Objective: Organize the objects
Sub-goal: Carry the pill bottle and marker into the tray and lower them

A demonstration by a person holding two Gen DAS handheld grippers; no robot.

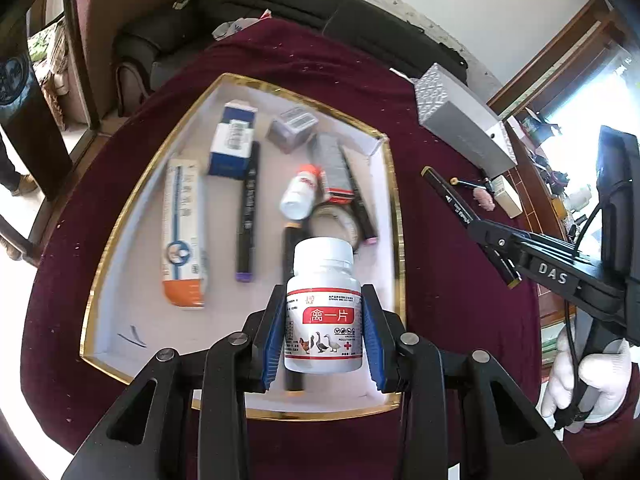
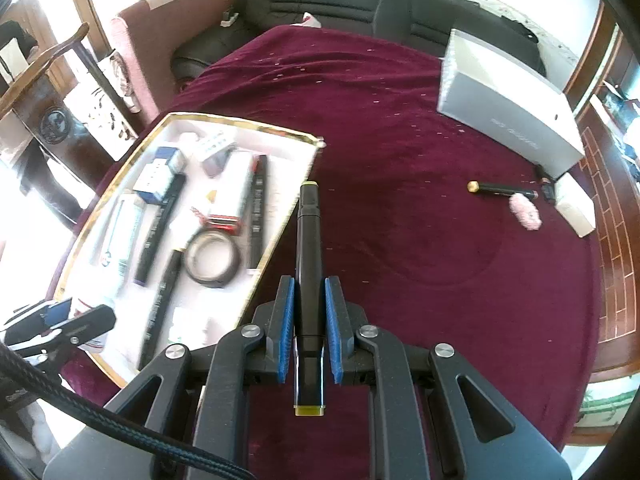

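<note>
My left gripper (image 1: 324, 320) is shut on a white medicine bottle (image 1: 324, 300) with a red label and holds it above the near part of the white gold-rimmed tray (image 1: 120, 320). My right gripper (image 2: 310, 320) is shut on a black marker (image 2: 309, 248) with yellow ends, held over the maroon cloth just right of the tray (image 2: 280, 216). The marker (image 1: 452, 196) and right gripper (image 1: 492, 240) also show in the left wrist view. The tray holds boxes, markers, a small white bottle (image 1: 300, 192) and a tape roll (image 2: 212, 256).
A silver box (image 2: 508, 116) stands at the far right of the round table. A black pen with a pink pompom (image 2: 516, 196) and a small white box (image 2: 576, 208) lie beside it. A black sofa (image 2: 360, 4) is behind the table.
</note>
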